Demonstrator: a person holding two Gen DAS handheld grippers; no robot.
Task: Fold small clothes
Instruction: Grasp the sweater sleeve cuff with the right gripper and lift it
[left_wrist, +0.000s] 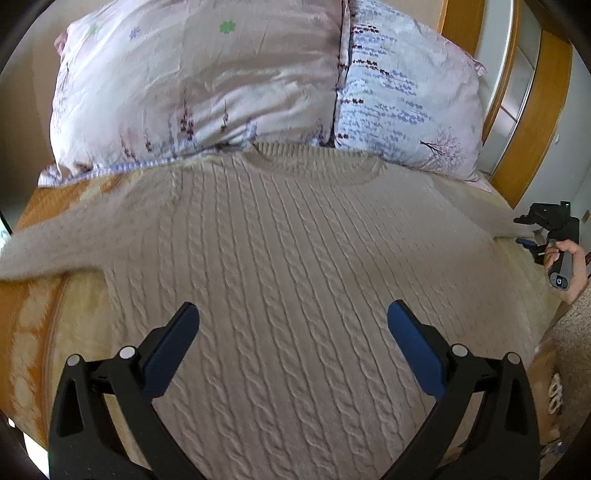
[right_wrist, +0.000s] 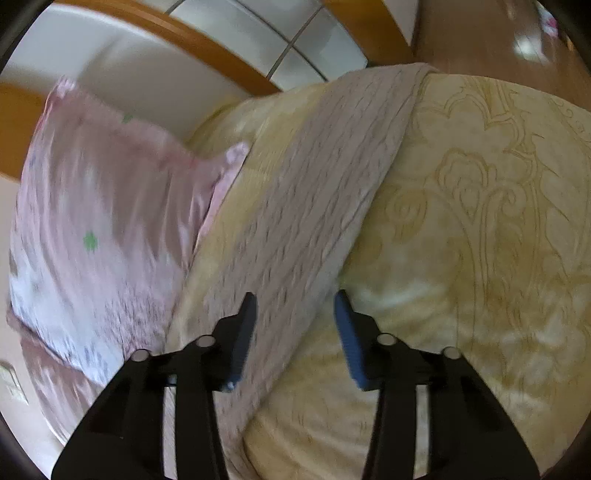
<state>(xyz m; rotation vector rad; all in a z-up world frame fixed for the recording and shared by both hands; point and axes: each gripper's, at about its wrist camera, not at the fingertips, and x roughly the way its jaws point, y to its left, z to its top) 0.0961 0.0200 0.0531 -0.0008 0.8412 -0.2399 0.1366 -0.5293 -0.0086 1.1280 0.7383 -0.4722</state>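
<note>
The bed (left_wrist: 44, 325) is covered by a yellow and orange blanket (right_wrist: 480, 229) with a leafy pattern. A cream cable-knit sweater (left_wrist: 288, 266) lies flat on it, neck toward the head end, one sleeve (right_wrist: 325, 184) stretched across the blanket toward the bed's edge. Two pillows (left_wrist: 192, 85) rest at the head, touching the sweater's collar, in front of a wooden headboard (left_wrist: 532, 122).

Hardly anything readable shows in either view. The one sign is a small white logo, shaped like a letter G, on the butt end of the right tool's grey handle (left_wrist: 560, 275), held at the right edge of the sweater (left_wrist: 295, 277). The pillows (left_wrist: 207, 85) carry printed patterns only, no lettering.
</note>
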